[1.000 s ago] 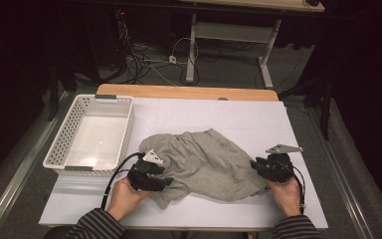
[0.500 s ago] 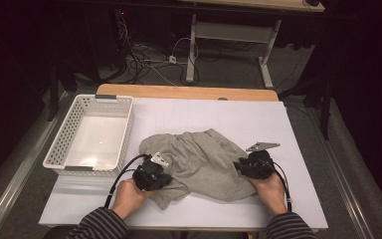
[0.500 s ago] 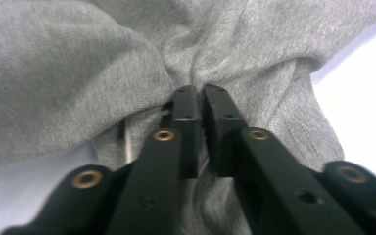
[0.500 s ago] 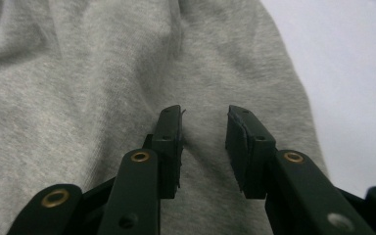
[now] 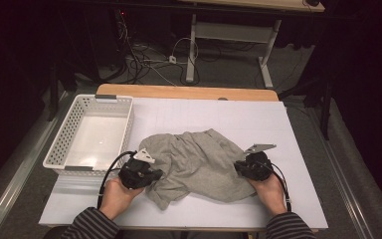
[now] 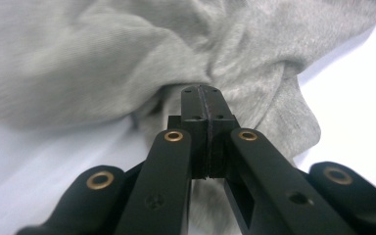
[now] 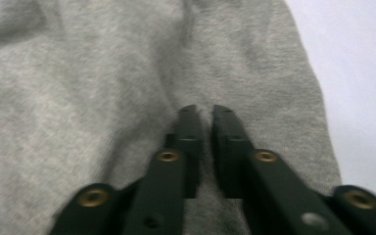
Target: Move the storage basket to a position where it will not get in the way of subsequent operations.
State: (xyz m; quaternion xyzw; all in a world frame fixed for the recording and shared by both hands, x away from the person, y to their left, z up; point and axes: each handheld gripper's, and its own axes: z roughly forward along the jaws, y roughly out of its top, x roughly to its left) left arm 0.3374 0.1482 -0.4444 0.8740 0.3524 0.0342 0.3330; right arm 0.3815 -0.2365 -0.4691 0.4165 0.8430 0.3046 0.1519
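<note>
At lower left of the high view, the left hand-held gripper (image 5: 151, 175) has just clamped together on the grey garment's (image 5: 199, 162) edge; the right hand-held gripper (image 5: 241, 168) has just been closing, pinching a fold. Crumpled mid-tabletop (image 5: 298, 149), the garment seems ready for lifting.

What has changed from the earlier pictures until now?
Both grippers closed in on the grey cloth. The left gripper has just shut on its edge; the right gripper has just closed, pinching a fold. The white basket stayed in place.
</note>
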